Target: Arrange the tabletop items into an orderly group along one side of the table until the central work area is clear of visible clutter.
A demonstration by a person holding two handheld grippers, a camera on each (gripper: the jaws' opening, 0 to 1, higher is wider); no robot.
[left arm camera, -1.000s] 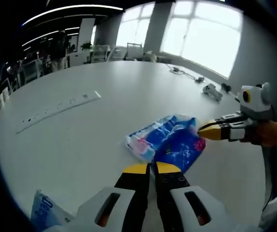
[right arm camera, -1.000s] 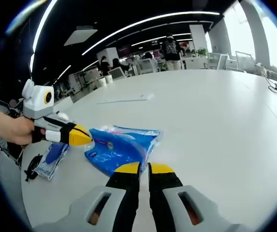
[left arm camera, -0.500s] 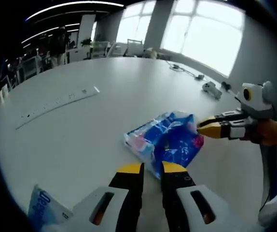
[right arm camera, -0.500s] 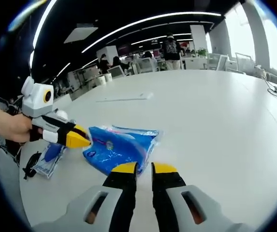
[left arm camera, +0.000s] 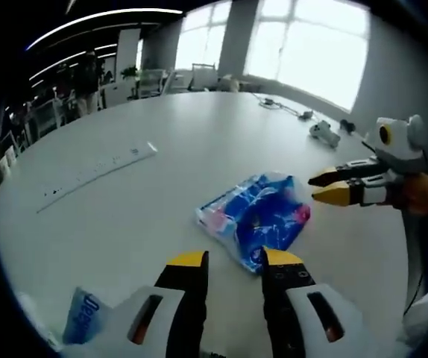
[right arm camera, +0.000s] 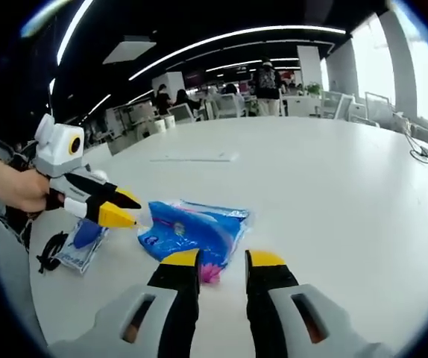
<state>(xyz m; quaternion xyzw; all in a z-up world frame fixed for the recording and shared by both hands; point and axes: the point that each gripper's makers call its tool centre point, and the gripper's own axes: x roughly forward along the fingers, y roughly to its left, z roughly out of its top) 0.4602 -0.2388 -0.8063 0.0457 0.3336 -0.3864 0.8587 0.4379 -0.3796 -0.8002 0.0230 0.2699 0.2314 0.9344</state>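
A crinkled blue plastic packet [left arm camera: 255, 220] with a pink end lies flat on the white table [left arm camera: 162, 142]. My left gripper [left arm camera: 234, 261] is open, and its yellow tips flank the packet's near corner. My right gripper [left arm camera: 324, 186] comes in from the right, open, with its tips just off the packet's far edge. In the right gripper view the same packet [right arm camera: 192, 227] lies just past my right gripper [right arm camera: 223, 259], whose open tips sit either side of the pink end. My left gripper [right arm camera: 126, 208] is open a short way off the packet's left edge.
A long white power strip [left arm camera: 98, 170] lies further back on the table. A small blue-and-white pack [right arm camera: 80, 242] and a black item [right arm camera: 50, 253] sit near the table edge. Cables and an adapter [left arm camera: 326, 133] lie toward the windows. People and desks fill the room behind.
Both grippers went from shut to open. The right gripper's tips, which touched the packet's edge, now stand slightly off it. The packet stays in place.
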